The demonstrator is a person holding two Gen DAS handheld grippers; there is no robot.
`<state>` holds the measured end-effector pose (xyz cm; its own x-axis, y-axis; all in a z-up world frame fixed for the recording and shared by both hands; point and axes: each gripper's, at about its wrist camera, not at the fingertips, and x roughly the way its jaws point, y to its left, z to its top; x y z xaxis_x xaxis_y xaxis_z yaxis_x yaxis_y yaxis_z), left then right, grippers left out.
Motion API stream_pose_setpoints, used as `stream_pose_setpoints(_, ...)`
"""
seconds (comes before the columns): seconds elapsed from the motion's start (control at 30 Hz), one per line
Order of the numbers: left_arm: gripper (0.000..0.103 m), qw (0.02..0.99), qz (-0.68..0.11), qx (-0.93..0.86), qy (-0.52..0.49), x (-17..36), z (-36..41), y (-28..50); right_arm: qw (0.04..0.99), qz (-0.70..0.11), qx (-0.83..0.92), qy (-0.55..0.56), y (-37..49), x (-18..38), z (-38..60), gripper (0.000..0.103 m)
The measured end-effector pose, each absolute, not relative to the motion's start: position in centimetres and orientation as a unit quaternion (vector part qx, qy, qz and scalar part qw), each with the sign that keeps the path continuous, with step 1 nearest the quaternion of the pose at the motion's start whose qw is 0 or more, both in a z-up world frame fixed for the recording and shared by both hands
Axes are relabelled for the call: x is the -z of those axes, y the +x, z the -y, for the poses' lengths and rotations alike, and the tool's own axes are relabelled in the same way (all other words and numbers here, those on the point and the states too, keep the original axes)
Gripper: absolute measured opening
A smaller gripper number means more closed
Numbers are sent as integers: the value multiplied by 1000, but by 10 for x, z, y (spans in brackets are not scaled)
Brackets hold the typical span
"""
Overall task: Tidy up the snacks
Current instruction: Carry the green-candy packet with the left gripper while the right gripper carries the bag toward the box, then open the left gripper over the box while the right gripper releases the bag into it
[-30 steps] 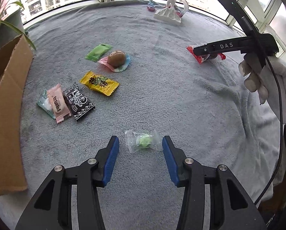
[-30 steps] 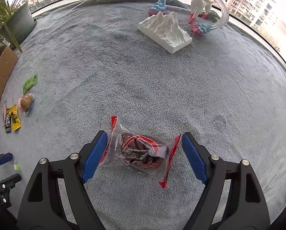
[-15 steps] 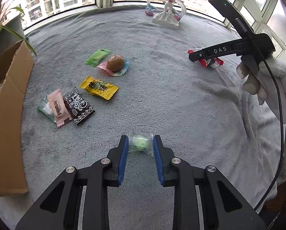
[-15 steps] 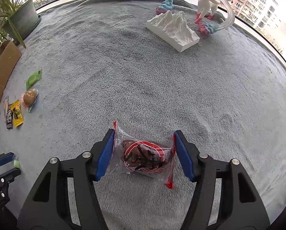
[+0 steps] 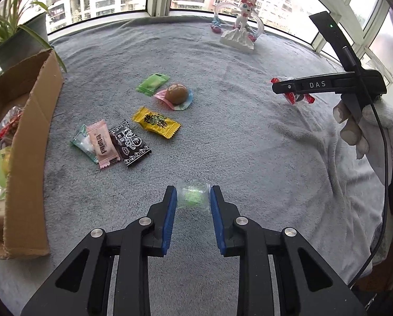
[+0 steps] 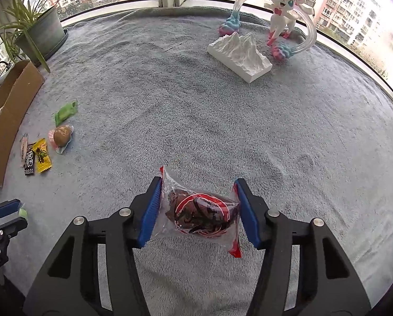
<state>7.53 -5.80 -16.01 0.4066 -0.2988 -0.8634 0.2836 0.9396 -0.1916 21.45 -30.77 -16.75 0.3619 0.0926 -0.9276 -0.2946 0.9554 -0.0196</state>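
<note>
My left gripper point(image 5: 192, 200) is shut on a small clear-wrapped green candy point(image 5: 193, 197), held just above the grey blanket. My right gripper point(image 6: 197, 205) is shut on a clear packet with red ends and dark snack inside point(image 6: 201, 210); it also shows in the left wrist view point(image 5: 292, 96) at the right. Loose snacks lie on the blanket at the left: a green packet point(image 5: 153, 83), a brown egg in a pink wrapper point(image 5: 176, 94), a yellow packet point(image 5: 156, 122), a black packet point(image 5: 129, 143) and a pink packet point(image 5: 101, 143).
An open cardboard box point(image 5: 25, 131) holding snacks stands at the left edge. A potted plant point(image 6: 37, 31) sits behind it. A white mountain block point(image 6: 239, 55) and a pink-and-white figurine point(image 6: 284, 8) stand at the far side by the windows.
Both grippers closed from wide open onto their snacks: left on the green candy, right on the red-ended packet. Both have lifted slightly.
</note>
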Motion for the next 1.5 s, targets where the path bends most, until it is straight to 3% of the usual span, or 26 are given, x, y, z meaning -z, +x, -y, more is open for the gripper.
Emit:
stream_pose_setpoints(0.8, 25, 879, -464, 89, -61, 112, -43, 65, 827, -471, -274, -137, 163, 87, 156, 58)
stream_pose_setpoints(1.5, 25, 899, -428, -9, -99, 101, -144, 93, 781, -449, -395, -179, 127, 85, 12, 58)
